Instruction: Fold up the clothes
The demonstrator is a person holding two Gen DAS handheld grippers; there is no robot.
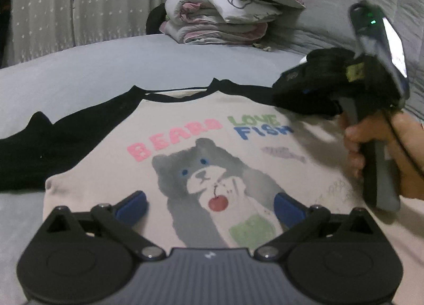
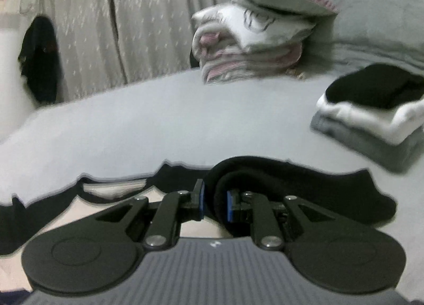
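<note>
Bear-print shirt (image 1: pixel 238 130) flat on bed (image 1: pixel 132 66), print up.
Folded bedding (image 1: pixel 222 13) at far edge. Left gripper (image 1: pixel 209 205) over shirt hem, fingers wide, nothing between. Right gripper (image 2: pixel 214 205) fingers narrow, pinching black sleeve (image 2: pixel 291 180).

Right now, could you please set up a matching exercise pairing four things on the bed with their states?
Things:
1. left gripper
2. right gripper
3. T-shirt
4. quilt

States:
A. folded up at the far side of the bed
B. shut on a black sleeve
C. open, with nothing between its fingers
D. spread flat, print facing up

Pairs: 1-C, 2-B, 3-D, 4-A
</note>
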